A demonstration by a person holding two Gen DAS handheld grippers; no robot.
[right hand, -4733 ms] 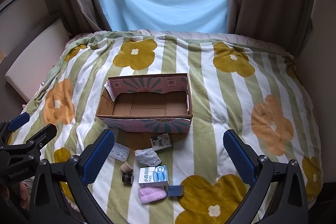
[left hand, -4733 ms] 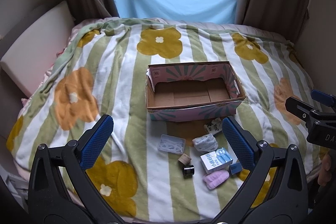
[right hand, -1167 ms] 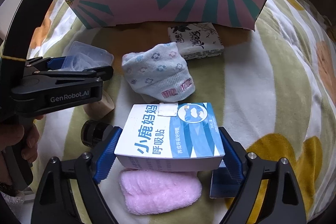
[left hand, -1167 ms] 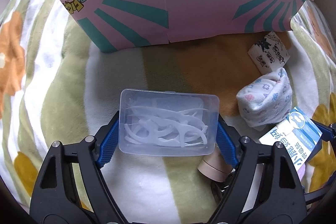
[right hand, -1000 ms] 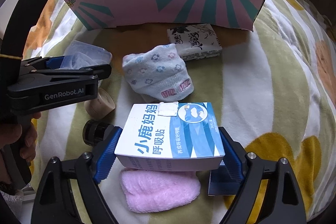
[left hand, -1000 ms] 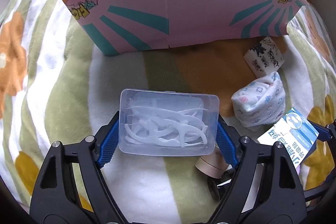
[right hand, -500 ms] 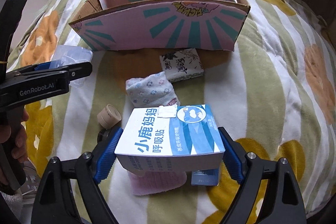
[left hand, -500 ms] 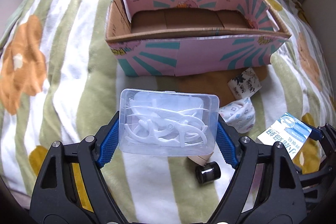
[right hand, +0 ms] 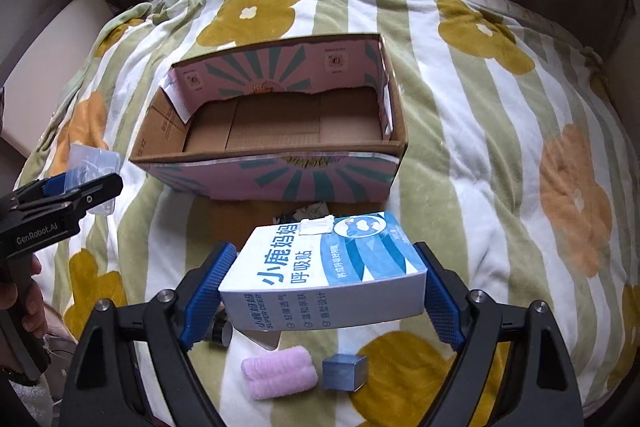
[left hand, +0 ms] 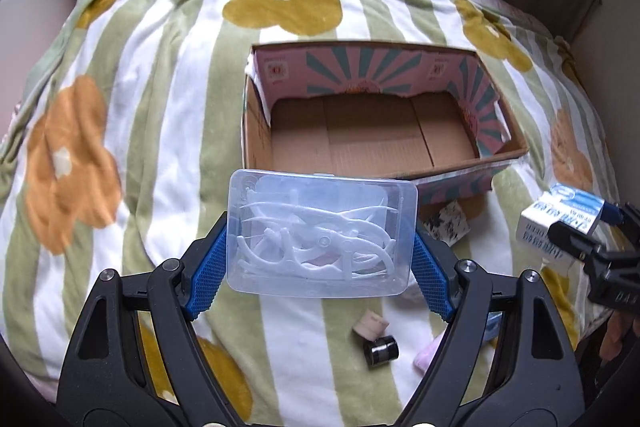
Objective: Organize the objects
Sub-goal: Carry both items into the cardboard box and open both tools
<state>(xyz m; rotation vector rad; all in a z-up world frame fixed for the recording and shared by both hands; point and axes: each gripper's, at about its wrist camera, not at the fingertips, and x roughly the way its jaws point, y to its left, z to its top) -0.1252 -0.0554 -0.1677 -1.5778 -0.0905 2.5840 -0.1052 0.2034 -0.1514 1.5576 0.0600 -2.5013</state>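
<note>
My left gripper (left hand: 320,259) is shut on a clear plastic case of white floss picks (left hand: 320,239), held in the air in front of the open pink and teal cardboard box (left hand: 500,143). My right gripper (right hand: 322,287) is shut on a blue and white carton with Chinese print (right hand: 324,275), held above the bed before the same box (right hand: 272,175). The box is empty. The carton also shows at the right of the left wrist view (left hand: 556,219), and the case at the left of the right wrist view (right hand: 92,163).
On the striped flower blanket (left hand: 160,87) lie a beige roll (left hand: 372,323), a black cylinder (left hand: 381,350), a patterned tissue pack (left hand: 446,223), a pink fluffy roll (right hand: 278,373) and a small blue-grey box (right hand: 344,373). Curtains and a blue sheet hang behind.
Both grippers have lifted their loads higher off the blanket. The view has tilted so the empty inside of the box now shows more fully.
</note>
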